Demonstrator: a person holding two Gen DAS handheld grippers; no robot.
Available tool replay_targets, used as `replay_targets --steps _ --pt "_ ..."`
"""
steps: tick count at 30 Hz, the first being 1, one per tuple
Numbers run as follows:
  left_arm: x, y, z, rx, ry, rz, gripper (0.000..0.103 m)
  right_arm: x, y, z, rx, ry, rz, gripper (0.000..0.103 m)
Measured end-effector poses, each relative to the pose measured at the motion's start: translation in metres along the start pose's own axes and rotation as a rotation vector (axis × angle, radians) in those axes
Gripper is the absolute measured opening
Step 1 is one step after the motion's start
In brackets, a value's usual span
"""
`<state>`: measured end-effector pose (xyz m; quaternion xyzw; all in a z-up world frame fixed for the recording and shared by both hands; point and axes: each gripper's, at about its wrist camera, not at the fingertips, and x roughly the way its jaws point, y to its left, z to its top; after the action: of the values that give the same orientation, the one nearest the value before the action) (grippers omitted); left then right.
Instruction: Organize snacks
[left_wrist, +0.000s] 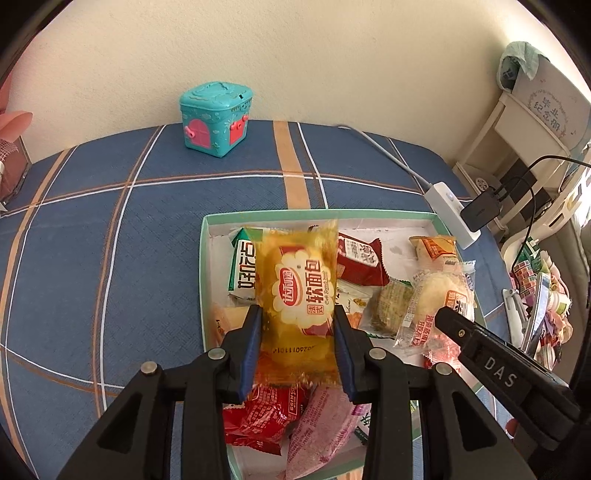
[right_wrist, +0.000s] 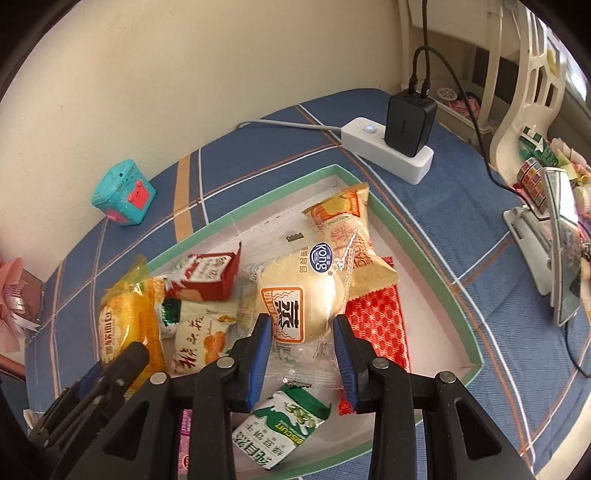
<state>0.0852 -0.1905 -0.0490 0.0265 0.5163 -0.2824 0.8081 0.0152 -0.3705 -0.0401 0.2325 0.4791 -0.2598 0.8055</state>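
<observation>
So both claws were clamped on a snack each: the left gripper (left_wrist: 298, 325) pinched the yellow bread pack (left_wrist: 297, 291), the right gripper (right_wrist: 301, 339) squeezed the white bun (right_wrist: 299, 295), both over the box (right_wrist: 424, 266), probably for sorting. Blue plaid cloth (left_wrist: 110, 229), cream wall (left_wrist: 295, 44).

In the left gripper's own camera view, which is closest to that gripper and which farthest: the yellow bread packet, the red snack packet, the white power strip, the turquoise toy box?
1. Yellow bread packet: clamped in the left gripper.
2. Red snack packet: just behind it in the tray, slightly right.
3. White power strip: beyond the tray's far right corner.
4. Turquoise toy box: far back left, by the wall.
</observation>
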Motion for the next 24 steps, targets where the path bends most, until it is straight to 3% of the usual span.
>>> replay_targets --steps 5,9,14,17,24 --pt "-0.010 -0.002 0.003 -0.004 -0.002 0.007 0.039 0.001 -0.007 -0.001 0.019 0.027 -0.009 0.039" --pt "-0.018 -0.001 0.005 -0.011 0.003 0.015 0.041 -0.001 -0.008 -0.002 0.024 0.032 -0.008 0.057" --pt "-0.028 0.005 0.006 -0.045 0.012 0.037 0.047 -0.006 -0.005 -0.002 0.006 0.022 -0.009 0.065" --pt "-0.034 0.015 0.005 -0.081 0.002 0.055 0.060 -0.011 0.000 -0.002 -0.016 0.010 0.000 0.074" --pt "-0.050 0.044 -0.001 -0.124 -0.058 0.185 0.082 -0.017 0.018 -0.010 -0.088 -0.006 0.010 0.096"
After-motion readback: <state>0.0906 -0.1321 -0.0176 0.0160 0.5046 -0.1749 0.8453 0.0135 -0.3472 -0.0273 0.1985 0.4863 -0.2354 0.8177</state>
